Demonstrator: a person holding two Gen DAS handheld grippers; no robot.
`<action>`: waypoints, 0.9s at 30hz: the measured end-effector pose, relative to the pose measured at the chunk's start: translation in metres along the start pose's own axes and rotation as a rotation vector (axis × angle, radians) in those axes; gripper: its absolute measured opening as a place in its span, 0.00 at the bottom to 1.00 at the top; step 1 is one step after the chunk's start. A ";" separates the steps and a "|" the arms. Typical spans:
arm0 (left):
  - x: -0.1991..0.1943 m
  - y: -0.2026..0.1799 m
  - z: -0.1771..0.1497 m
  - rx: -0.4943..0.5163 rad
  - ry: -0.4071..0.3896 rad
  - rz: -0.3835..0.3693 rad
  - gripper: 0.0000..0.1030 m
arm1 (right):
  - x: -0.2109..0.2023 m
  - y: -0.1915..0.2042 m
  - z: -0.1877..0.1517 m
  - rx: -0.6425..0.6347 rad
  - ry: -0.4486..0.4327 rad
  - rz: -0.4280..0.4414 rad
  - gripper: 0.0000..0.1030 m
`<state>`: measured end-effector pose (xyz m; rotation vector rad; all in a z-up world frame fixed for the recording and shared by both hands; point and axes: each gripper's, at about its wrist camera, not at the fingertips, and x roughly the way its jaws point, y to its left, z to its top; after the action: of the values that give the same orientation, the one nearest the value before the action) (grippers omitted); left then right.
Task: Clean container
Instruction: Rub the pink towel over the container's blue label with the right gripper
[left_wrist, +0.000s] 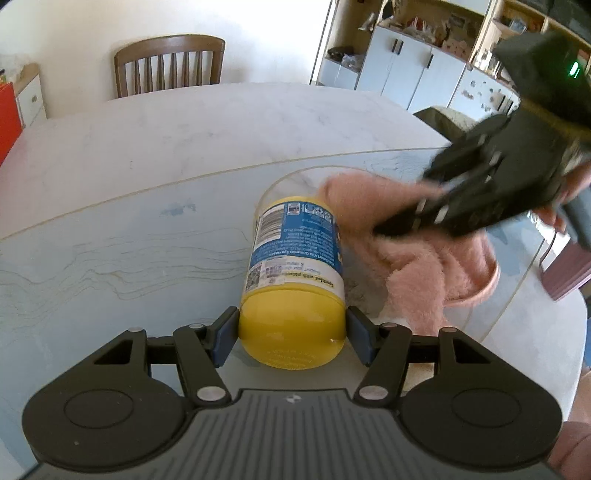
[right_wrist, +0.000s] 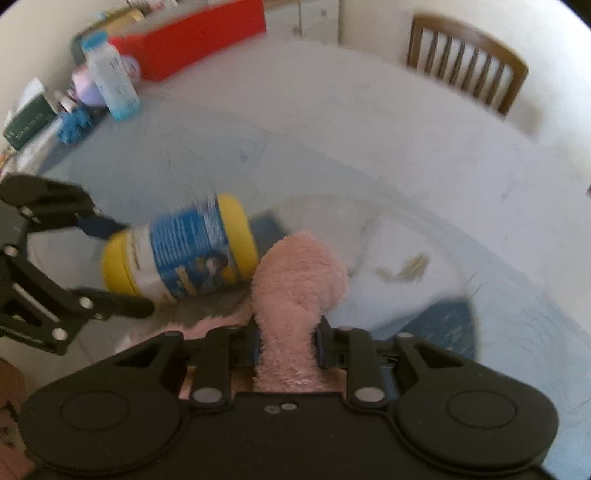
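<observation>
A yellow container (left_wrist: 293, 280) with a blue and white label lies tilted above the pale table, its base end toward my left camera. My left gripper (left_wrist: 292, 334) is shut on its yellow end, one pad on each side. A fluffy pink cloth (left_wrist: 424, 254) hangs to the right of the container, touching its far end. My right gripper (right_wrist: 286, 345) is shut on this pink cloth (right_wrist: 295, 284), which bulges out past the pads. In the right wrist view the container (right_wrist: 181, 251) sits left of the cloth, with the left gripper (right_wrist: 110, 258) at its left end.
The table (left_wrist: 147, 147) is pale with a blue-grey mat. A wooden chair (left_wrist: 170, 62) stands at the far side. A white and blue bottle (right_wrist: 110, 81), a red box (right_wrist: 192, 40) and small items crowd the table's far left corner. White cabinets (left_wrist: 406, 77) stand beyond.
</observation>
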<state>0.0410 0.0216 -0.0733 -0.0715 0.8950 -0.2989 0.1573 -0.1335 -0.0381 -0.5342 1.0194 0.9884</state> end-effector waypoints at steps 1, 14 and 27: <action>-0.001 0.001 0.000 -0.004 -0.001 -0.005 0.60 | -0.011 0.000 0.005 -0.015 -0.026 0.010 0.23; -0.002 -0.014 0.000 0.110 -0.021 0.046 0.59 | -0.012 0.087 0.042 -0.317 -0.050 0.219 0.23; -0.003 -0.019 0.000 0.178 -0.048 0.054 0.59 | 0.000 0.021 0.054 -0.124 -0.050 0.082 0.24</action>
<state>0.0351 0.0045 -0.0679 0.1099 0.8180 -0.3244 0.1631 -0.0818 -0.0121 -0.5704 0.9460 1.1377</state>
